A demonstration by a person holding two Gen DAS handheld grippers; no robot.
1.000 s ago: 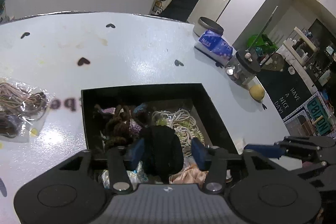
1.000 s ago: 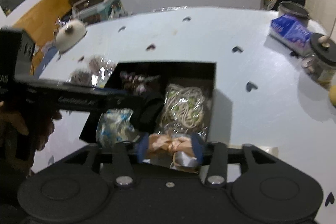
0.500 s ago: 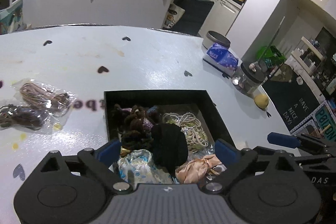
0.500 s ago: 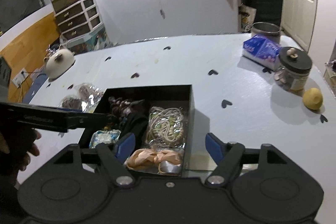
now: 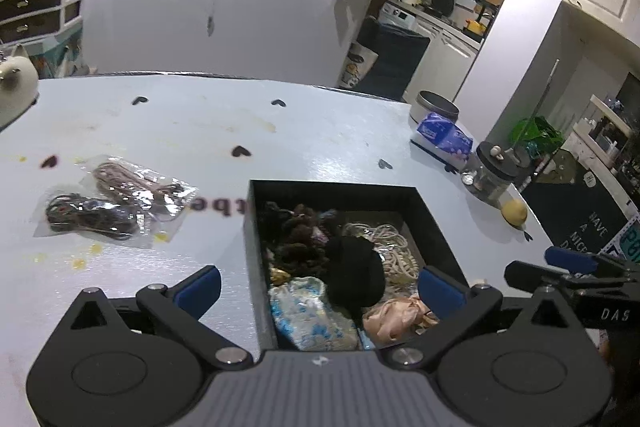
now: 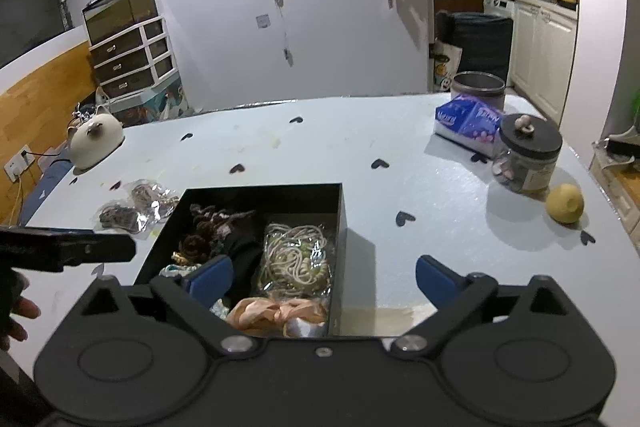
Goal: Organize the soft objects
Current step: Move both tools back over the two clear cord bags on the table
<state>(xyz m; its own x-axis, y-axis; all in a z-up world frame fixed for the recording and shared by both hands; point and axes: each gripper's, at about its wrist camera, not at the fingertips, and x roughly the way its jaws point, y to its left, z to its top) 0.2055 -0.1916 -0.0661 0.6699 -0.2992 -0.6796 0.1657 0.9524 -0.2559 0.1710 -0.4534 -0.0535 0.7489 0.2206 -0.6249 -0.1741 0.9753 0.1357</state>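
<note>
Left hand-held gripper (image 5: 320,287) and right hand-held gripper (image 6: 324,277) have just opened wide, holding nothing.

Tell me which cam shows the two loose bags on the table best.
Left wrist: both bags lie large and unobstructed left of the box, contents visible through the plastic. Right wrist shows them small and far, beyond the left claw's finger.

Both views are dim and bluish, lit from above and behind the cameras. The pale table (image 5: 304,147) returns a soft sheen, strongest in the right wrist view beside the jar (image 6: 526,155), which casts a shadow toward the camera. The black box (image 6: 338,223) throws a shadow to its right; its interior stays murky. Plastic bags (image 5: 116,203) show small specular glints. Fisheye distortion bows the table edge and walls, and the corners vignette to black. Focus is fair throughout, with grainy noise.
</note>
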